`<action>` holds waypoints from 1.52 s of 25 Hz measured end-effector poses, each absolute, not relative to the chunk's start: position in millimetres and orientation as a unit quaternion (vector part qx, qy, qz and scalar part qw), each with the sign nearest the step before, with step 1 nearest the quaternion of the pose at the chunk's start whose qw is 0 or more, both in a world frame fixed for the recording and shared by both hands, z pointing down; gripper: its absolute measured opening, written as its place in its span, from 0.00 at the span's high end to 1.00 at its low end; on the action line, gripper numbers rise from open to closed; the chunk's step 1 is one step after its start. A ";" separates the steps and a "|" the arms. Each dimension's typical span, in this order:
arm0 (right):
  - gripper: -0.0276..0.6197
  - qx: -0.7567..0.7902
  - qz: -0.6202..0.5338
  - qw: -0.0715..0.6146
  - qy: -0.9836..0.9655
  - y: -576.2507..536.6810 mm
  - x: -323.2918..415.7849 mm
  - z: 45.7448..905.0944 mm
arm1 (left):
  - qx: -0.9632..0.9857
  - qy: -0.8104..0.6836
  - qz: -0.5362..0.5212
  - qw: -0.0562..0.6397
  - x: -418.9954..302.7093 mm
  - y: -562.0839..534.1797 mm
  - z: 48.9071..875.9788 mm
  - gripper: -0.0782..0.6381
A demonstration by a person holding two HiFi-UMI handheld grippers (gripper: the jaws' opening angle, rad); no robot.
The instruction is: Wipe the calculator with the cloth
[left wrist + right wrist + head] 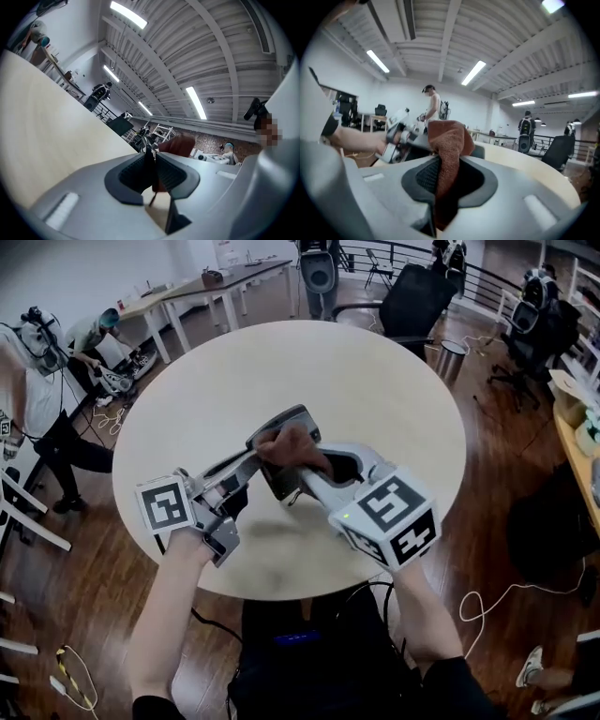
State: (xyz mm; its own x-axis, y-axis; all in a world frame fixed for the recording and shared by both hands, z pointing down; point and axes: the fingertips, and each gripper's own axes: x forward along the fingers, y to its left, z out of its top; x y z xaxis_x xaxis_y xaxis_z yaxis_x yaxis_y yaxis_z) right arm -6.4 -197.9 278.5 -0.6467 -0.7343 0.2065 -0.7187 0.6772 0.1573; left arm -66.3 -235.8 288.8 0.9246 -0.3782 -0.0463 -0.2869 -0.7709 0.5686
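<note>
Left gripper (151, 164): the jaws were nearly together and clamped on the calculator's thin edge. They held it edge-on, probably to leave a broad face free for wiping.
Calculator (284, 421): it was held off the table (281, 352), tilted, between the two grippers over the table's middle. In the left gripper view it showed only as a dark sliver between the pads.
Right gripper (449, 176): the jaws were closed on a fold of the cloth. A wad stuck out past the tips, so fabric and not plastic would meet the calculator.
Cloth (289, 448): brown terry, bunched. In the head view it lay against the calculator's upper part. It looked to be touching, though the exact contact patch was hidden by the wad.
Grippers' pose: they faced each other, tips close, one bracing and one rubbing.
Step (judged): wiping under way, with the covered area unknown.
Risk (judged): the edge grip was narrow, so pressure from the cloth could pivot or slip the calculator.
Handling (judged): the soft cloth would yield, so light strokes should be enough.
</note>
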 end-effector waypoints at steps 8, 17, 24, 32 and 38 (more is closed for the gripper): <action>0.86 0.295 -0.003 0.143 -0.945 -207.4 -51.5 239.1 | 0.966 -0.179 -0.014 0.188 -53.9 -222.4 275.2 0.78; 0.86 0.376 0.013 0.173 -0.910 -241.9 -10.6 262.3 | 0.965 -0.173 -0.018 0.195 -68.0 -224.0 277.9 0.78; 0.86 0.468 -0.002 0.115 -0.876 -246.4 51.7 250.2 | 0.961 -0.166 -0.036 0.217 -57.4 -224.3 280.6 0.78; 0.86 0.394 -0.004 0.129 -0.910 -244.4 3.7 255.5 | 0.971 -0.172 -0.010 0.163 -58.4 -216.7 278.3 0.78; 0.86 0.473 0.034 0.167 -0.865 -257.3 58.8 292.5 | 0.950 -0.237 -0.047 0.198 -92.7 -231.7 273.3 0.79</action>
State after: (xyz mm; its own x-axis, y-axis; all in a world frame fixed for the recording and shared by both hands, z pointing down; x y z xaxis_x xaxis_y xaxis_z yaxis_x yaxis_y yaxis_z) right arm 58.8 -257.3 292.5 -0.4970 -0.8063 0.3207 -0.8288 0.5506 0.0997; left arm -92.7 -231.7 273.3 0.8829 -0.4696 0.0041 -0.4323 -0.8093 0.3977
